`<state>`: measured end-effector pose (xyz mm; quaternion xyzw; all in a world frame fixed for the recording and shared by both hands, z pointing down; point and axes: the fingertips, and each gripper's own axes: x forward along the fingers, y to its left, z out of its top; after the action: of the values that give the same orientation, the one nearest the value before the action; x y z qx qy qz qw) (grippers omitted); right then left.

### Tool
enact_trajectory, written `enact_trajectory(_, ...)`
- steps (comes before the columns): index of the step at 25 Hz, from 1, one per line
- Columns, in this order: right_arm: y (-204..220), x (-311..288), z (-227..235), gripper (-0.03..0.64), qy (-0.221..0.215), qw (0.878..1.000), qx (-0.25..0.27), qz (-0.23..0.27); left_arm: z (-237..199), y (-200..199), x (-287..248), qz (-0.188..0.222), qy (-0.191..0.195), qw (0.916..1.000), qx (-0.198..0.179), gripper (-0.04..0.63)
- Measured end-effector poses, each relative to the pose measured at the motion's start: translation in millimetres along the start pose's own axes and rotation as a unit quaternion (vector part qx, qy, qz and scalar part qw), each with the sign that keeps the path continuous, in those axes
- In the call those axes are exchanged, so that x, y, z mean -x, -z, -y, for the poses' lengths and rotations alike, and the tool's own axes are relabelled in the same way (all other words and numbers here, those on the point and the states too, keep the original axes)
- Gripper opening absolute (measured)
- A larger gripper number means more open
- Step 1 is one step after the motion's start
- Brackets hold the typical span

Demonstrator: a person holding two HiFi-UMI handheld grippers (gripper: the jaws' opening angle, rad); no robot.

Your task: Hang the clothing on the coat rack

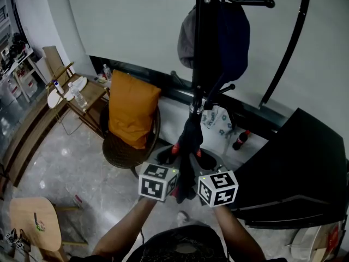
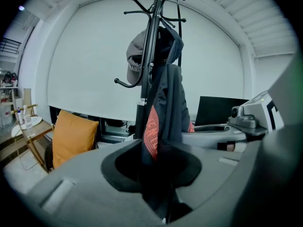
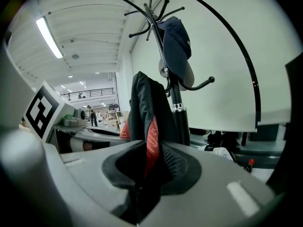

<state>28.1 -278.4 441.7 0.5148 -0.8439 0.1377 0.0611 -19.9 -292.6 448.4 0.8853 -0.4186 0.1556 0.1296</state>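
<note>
Jacket [image 1: 189, 141]: one, dark with a red-orange mesh lining. It is held bunched in front of the rack, hanging from below the caps down to the grippers. In the right gripper view its top [image 3: 143, 98] stands just left of the pole. No view shows whether it touches a hook.
Left gripper [image 1: 173, 156]: one, jaws closed down on a fold of the jacket [image 2: 166, 103]. Dark cloth and a strip of lining fill the gap [image 2: 156, 171].
Right gripper [image 1: 203, 160]: one, jaws likewise pinched on the jacket, lining showing between them [image 3: 142, 174]. The two grippers sit side by side, close together.
Rack [image 1: 197, 48]: one black pole with curved hooks at the top and lower down.
Caps: two as best seen, one grey [image 1: 187, 37] left of the pole and one navy [image 1: 234, 37] right of it. Both hang high on the rack.
Arc [image 1: 289, 48]: one thin black curved bar, right of the rack.
Chair [image 1: 122, 152]: one, round and dark, left of the rack.
Cushion [image 1: 131, 111]: one, orange, upright on the chair.
Side table [image 1: 90, 91]: one, wooden, beyond the chair, with at least two clear bottles on it.
Floor bottle [image 1: 240, 141]: one, dark with a red cap, near the rack's foot.
Stool [image 1: 32, 217]: one, pale wood, well apart at lower left.
</note>
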Motion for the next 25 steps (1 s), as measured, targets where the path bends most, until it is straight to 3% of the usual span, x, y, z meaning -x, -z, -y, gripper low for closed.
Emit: enact_trajectory(25, -1.2, 28.0, -12.5, 0.083, 0.010, 1.000, -0.004, 0.011, 12.4, -1.5, 32.8, 0.026, -0.011, 0.9996, 0.007, 0.092)
